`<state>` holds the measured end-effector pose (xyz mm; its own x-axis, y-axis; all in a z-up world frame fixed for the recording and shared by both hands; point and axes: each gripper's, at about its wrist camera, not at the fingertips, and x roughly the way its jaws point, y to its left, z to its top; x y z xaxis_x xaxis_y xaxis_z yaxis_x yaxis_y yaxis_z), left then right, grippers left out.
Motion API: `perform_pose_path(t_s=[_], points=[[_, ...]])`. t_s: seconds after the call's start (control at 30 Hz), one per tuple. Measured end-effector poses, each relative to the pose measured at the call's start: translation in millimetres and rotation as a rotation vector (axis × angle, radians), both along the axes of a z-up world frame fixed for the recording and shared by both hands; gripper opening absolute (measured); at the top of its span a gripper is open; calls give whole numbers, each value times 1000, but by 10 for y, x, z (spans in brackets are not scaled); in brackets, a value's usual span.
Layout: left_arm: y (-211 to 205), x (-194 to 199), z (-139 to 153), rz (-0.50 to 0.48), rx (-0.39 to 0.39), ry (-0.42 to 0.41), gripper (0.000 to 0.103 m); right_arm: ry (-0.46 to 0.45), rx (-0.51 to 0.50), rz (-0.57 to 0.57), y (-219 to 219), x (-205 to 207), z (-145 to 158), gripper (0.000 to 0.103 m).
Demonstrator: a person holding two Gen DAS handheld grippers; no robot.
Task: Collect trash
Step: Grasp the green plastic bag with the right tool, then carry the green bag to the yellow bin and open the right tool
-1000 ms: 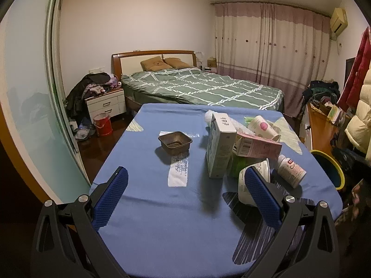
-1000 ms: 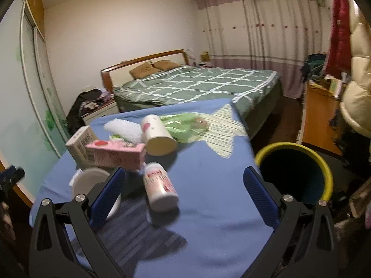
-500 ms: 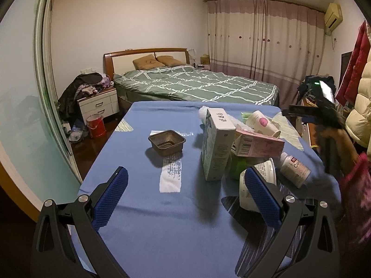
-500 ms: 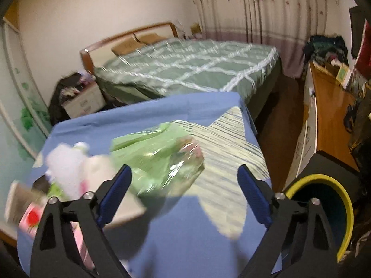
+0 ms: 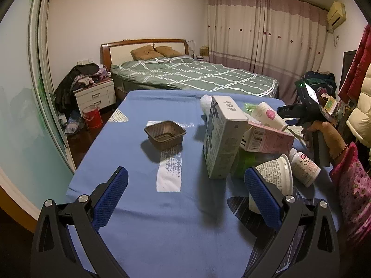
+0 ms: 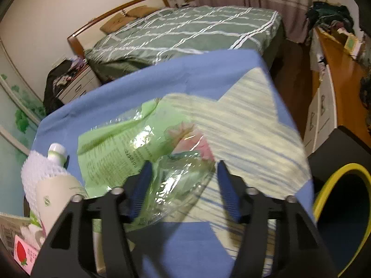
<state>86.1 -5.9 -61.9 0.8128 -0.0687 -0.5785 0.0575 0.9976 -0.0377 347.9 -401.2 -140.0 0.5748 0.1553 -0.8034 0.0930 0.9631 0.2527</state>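
Note:
Trash lies on a blue-covered table (image 5: 162, 220): a brown plastic tray (image 5: 165, 134), an upright white carton (image 5: 221, 136), a pink carton (image 5: 266, 139), a white tub (image 5: 276, 176), a white pill bottle (image 5: 303, 164) and a paper cup (image 5: 266, 114). My left gripper (image 5: 185, 197) is open and empty above the near table. My right gripper (image 6: 184, 187) is open, its blue fingers on either side of a crumpled green and clear plastic bag (image 6: 143, 148). The right gripper also shows in the left wrist view (image 5: 301, 115).
A yellow-rimmed bin (image 6: 343, 208) stands on the floor right of the table. A bed (image 5: 192, 74) lies beyond the table, a nightstand (image 5: 95, 95) and a red bucket (image 5: 92, 117) to its left. A wooden desk (image 6: 340, 74) is at the right.
My right gripper has moved forward over the table to the green plastic bag, and its fingers have narrowed around it. The left gripper has drifted only slightly.

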Motion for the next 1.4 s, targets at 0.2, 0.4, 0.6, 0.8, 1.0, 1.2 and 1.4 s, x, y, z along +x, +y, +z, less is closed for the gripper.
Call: perform_pose_path(t_s=[0.2, 0.4, 0.6, 0.8, 1.0, 1.2, 1.4], points=[[-31, -25, 4, -9, 5, -4, 99, -42, -3, 20, 44, -77, 67, 23], [-33, -49, 18, -10, 7, -8, 99, -129, -14, -7, -2, -273, 332, 20], [-72, -56, 14, -23, 11, -5, 99, -224, 17, -63, -274, -506, 674, 20], [-140, -72, 21, -37, 19, -15, 99, -310, -3, -158, -721, -1049, 876, 20], [-172, -48, -1, -36, -4, -3, 99, -302, -110, -305, -1218, -1770, 633, 20], [-276, -49, -4, -59, -13, 4, 99, -183, -183, -438, -1754, -2032, 141, 21], [-405, -88, 45, -90, -2, -7, 99, -99, -190, -497, -2024, -2010, -188, 32]])
